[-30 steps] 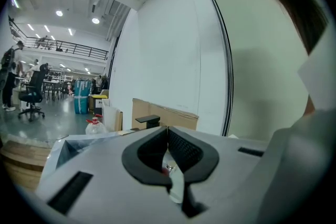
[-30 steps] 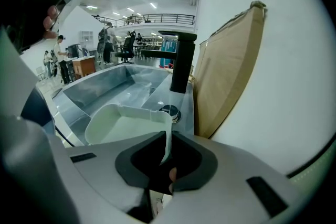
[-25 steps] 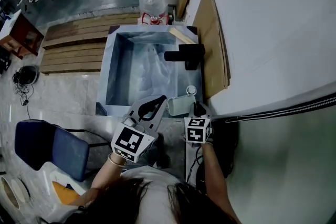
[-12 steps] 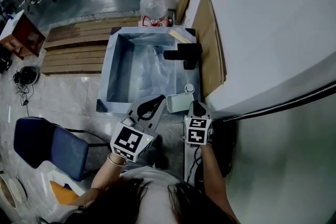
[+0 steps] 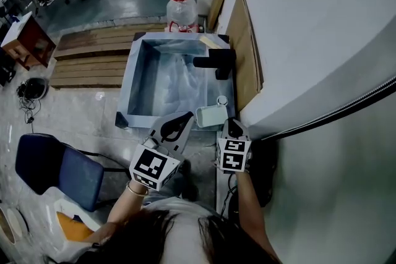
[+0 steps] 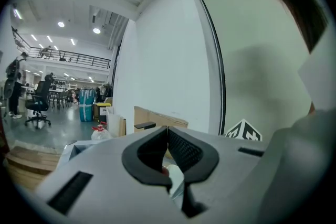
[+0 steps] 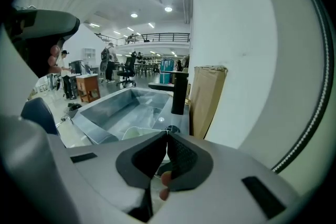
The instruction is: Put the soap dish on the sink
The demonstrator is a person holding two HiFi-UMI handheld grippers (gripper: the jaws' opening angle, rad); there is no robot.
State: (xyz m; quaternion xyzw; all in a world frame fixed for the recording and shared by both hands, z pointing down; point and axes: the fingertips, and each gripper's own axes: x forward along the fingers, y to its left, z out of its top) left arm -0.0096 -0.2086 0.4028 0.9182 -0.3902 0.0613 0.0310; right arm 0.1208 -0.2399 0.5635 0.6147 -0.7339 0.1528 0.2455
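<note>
**Soap dish at the near right corner of the sink, not yet confirmed set down**

The soap dish (image 5: 211, 115), a pale shallow tray, is at the sink's (image 5: 139, 83) near right corner, over the flat ledge on the faucet side and not over the basin. Whether its base rests on the ledge cannot be told from overhead. It looks slightly tilted, which suggests it is being carried.

The right gripper (image 5: 230, 125) is at the dish's right edge. In the right gripper view its jaws are drawn together at the tips, with the dish (image 7: 137, 134) just beyond and below them. I judge they are pinching the thin rim. Holding it by the edge would leave the underside free to land flat.

The left gripper (image 5: 187, 116) is just beside the dish's left edge. Its jaws are pressed together on nothing, and it appears to be only standing by.

The black faucet (image 5: 216, 62) is farther along the same ledge, with a small round fitting (image 5: 221, 100) between it and the dish. That leaves the near corner as the open spot. Sheets of cardboard (image 5: 246, 46) lean against the wall behind the ledge.

Judgement: the placing step is nearly complete. What remains is to lower the dish level and let go of the rim.
</note>
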